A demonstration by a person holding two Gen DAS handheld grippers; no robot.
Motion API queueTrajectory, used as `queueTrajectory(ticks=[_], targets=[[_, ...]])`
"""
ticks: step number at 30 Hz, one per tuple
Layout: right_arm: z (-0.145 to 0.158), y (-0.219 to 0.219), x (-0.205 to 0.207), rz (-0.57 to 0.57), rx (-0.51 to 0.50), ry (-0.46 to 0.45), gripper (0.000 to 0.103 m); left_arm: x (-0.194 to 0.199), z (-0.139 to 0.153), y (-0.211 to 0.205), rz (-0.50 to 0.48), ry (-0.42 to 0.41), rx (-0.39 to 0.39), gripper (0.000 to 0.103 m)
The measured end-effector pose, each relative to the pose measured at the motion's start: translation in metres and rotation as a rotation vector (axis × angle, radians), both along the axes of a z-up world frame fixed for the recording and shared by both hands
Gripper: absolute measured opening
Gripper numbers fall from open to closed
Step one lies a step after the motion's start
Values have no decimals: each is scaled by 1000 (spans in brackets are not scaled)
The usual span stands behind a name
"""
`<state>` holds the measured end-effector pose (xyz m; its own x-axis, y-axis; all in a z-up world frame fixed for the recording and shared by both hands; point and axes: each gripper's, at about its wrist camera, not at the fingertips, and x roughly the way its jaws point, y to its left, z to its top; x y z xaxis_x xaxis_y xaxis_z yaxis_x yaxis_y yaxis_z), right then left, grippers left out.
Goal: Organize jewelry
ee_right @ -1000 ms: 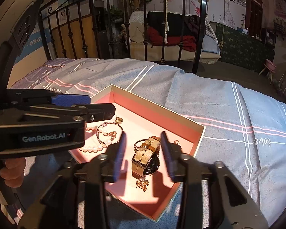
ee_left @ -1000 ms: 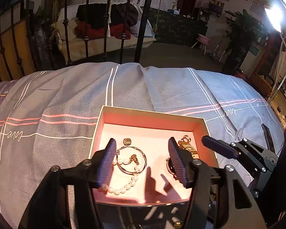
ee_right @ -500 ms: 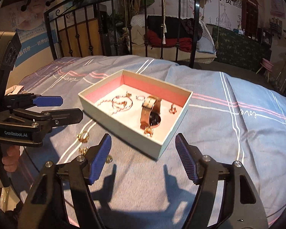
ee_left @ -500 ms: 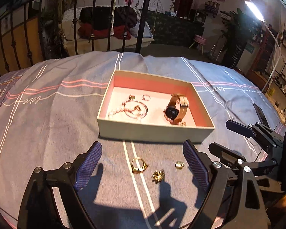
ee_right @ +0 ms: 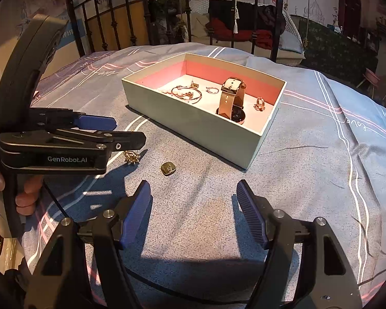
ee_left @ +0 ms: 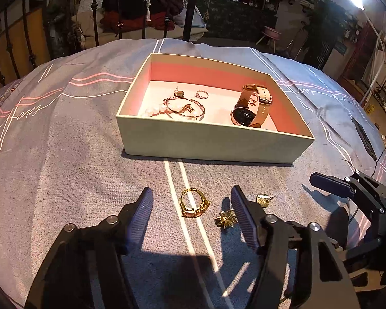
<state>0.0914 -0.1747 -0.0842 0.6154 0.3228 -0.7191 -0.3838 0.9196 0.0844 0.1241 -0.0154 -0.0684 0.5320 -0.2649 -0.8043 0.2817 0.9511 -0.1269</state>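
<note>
Jewelry's mostly in the box at twelve o'clock, but the gold ring lies on the bedspread between my left gripper pads, jaws closing, untouched; right gripper wide, empty; next, pinch it cleanly.

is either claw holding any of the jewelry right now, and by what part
Nothing is held. The left claw is closing around the gold ring without touching it; the right claw is open and empty.

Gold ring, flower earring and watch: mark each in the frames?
gold ring point(ee_left: 193, 204), left wrist view, on its band, lying on the bedspread.
flower earring point(ee_left: 226, 219), left wrist view, on its petals.
watch point(ee_right: 230, 97), right wrist view, on its tan strap, inside the box.
</note>
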Motion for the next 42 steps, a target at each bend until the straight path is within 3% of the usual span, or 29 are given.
queueTrajectory(ticks=[2,7,17,22,27,42], targets=[[0,1,3,2,-2,4,70,0,-2,-2,-6,3,13,42],[-1,6,9,15,-9,18,69,-4,-3,-1,-21,-6,-8,24],[-3,24,23,66,-23,38,62,-2,-1,4,1,3,-51,23],[-7,29,29,84,-14,66,46,-1,4,6,7,1,-78,18],[-7,28,28,91,-5,66,14,-1,8,5,10,-4,-83,18],[14,18,15,82,45,-9,11,-3,43,7,12,-68,-120,18]])
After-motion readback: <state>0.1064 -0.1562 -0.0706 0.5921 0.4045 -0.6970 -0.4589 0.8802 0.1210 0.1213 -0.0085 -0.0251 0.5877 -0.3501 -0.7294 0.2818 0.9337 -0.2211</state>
